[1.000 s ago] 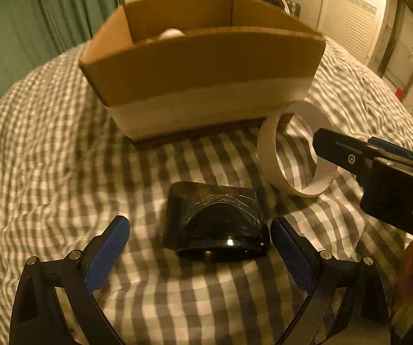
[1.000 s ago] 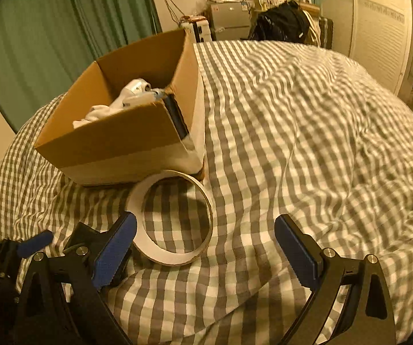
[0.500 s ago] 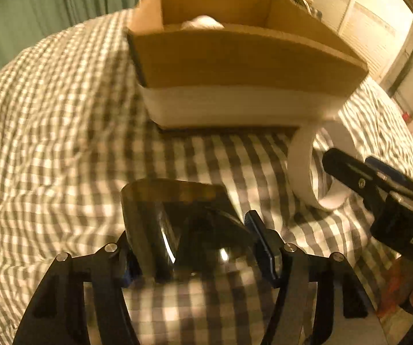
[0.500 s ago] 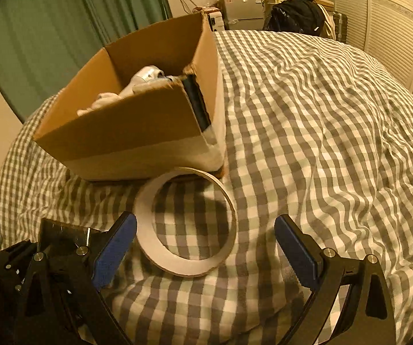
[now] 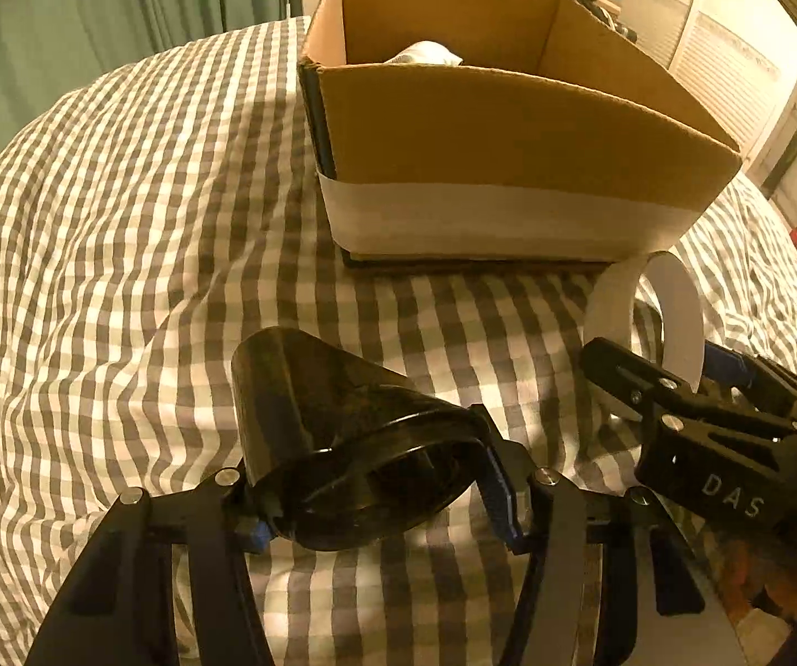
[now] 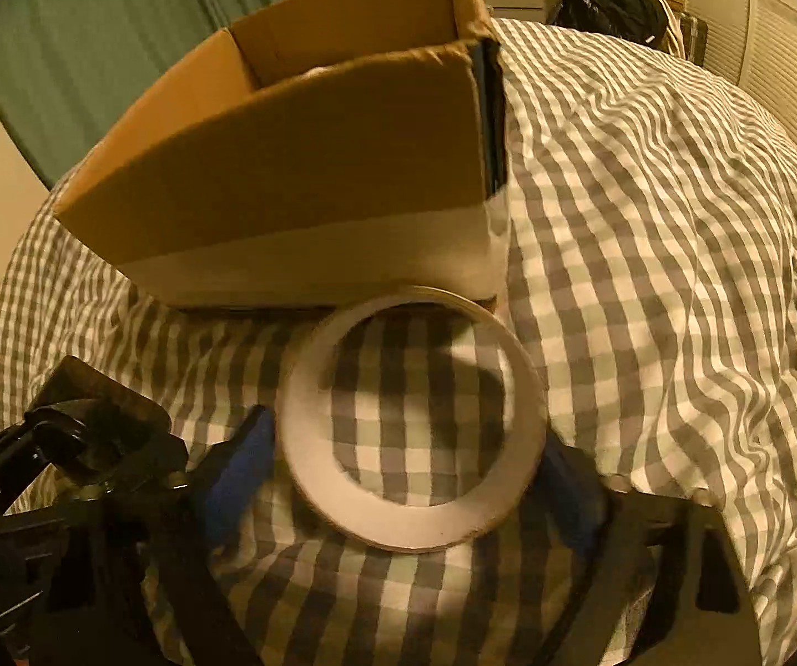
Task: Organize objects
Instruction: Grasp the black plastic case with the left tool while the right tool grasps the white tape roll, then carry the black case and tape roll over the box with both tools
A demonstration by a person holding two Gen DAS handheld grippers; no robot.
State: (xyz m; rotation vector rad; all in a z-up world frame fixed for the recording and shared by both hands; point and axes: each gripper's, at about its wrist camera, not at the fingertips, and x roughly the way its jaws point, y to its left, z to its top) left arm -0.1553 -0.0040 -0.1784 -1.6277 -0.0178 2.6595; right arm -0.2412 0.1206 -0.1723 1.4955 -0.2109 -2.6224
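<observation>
1. Left wrist view: your left hand-held gripper is pinching the black glossy object, a smooth, flared shell, lifted off the checked bed cover in front of the cardboard box. The blue pads bite only near its wide rim, so it could twist or slide out on the way over; squeeze harder and the thin shell may flex and pop free.

2. The near wall of the cardboard box stands between the object and the opening. The object's far end sits low against that wall, so I judge it would knock the box or catch on its edge unless you raise it first. The box rests on soft bedding and would shift easily.

3. Your left hand-held gripper points forward and slightly down toward the box, left of the other tool.

4. Right wrist view: the white tape ring lies just in front of the box's near right corner, close to its white band; I cannot tell if they touch. Your right hand-held gripper has its fingers either side of the ring, hard against its outer edge. The picture is blurred there, so I cannot tell whether they are gripping it.

5. A thin hoop can buckle or spring sideways under a pinch across its width, and the soft cover lets it tip.

6. The two tools sit close together in front of the box, so lifting both at once risks a bump.
</observation>
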